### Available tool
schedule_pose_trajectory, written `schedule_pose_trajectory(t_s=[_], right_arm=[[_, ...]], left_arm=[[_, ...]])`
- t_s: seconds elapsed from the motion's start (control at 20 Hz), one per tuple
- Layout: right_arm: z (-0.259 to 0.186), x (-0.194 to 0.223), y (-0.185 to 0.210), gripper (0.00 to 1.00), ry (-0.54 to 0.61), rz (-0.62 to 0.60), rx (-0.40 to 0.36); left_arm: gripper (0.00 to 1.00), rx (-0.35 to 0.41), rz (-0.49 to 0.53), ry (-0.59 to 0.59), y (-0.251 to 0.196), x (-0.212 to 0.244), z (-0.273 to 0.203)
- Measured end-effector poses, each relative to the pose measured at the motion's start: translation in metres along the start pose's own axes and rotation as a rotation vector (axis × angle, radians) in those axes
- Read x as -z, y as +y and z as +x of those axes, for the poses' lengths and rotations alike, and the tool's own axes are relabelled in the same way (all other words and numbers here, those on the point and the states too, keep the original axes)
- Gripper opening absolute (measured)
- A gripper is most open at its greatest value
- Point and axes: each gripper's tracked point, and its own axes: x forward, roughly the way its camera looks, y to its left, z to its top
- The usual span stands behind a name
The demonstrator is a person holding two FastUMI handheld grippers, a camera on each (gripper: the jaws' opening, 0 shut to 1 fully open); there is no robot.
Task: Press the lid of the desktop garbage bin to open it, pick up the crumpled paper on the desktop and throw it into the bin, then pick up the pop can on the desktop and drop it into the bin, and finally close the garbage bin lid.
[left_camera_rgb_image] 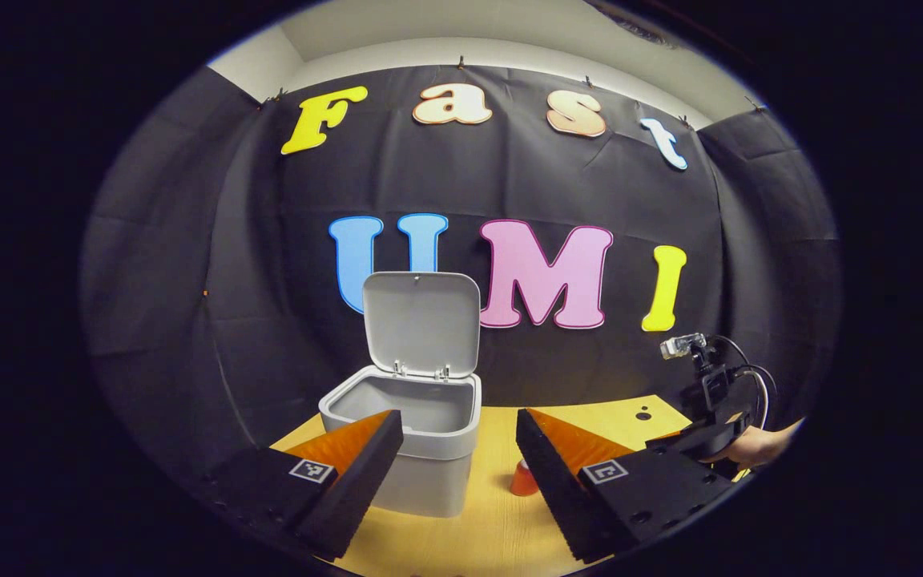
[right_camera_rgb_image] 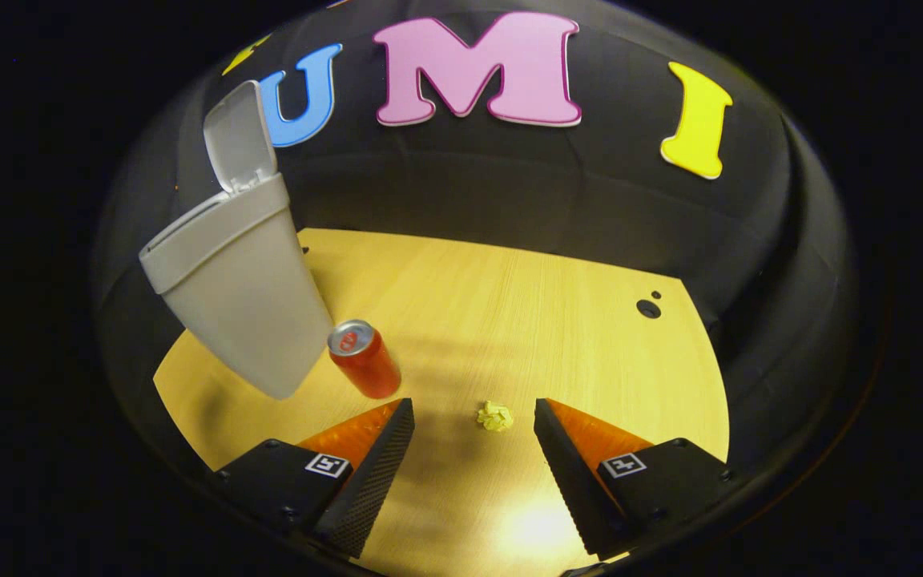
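My view: garbage bin (right_camera_rgb_image: 245,304), pale grey all over, its raised lid (right_camera_rgb_image: 239,144) the same grey. Pop can (right_camera_rgb_image: 365,361), red body with silver top. Crumpled paper (right_camera_rgb_image: 495,416), pale yellow-green. Tabletop (right_camera_rgb_image: 525,320), light yellow wood grain with two small dark round spots. Booth wall behind, black cloth.

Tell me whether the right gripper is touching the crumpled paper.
Apart. The right gripper view shows the paper lying on the table between the right gripper's open jaws, bare wood on both sides.
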Motion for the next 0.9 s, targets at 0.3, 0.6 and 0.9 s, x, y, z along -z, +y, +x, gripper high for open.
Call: schedule_pose_trajectory(t_s=[0.3, 0.6, 0.9], right_arm=[[0.062, 0.022, -0.011, 0.98, 0.118, 0.036, 0.006], [0.095, 0.052, -0.023, 0.98, 0.222, 0.015, 0.032], [0.109, 0.070, -0.025, 0.97, 0.279, 0.066, 0.029]], left_arm=[[0.96, -0.026, 0.003, 0.053, -0.005, 0.015, 0.004], [0.97, -0.030, 0.010, 0.092, -0.013, 0.032, 0.005], [0.97, -0.035, 0.031, 0.133, -0.012, 0.044, 0.005]])
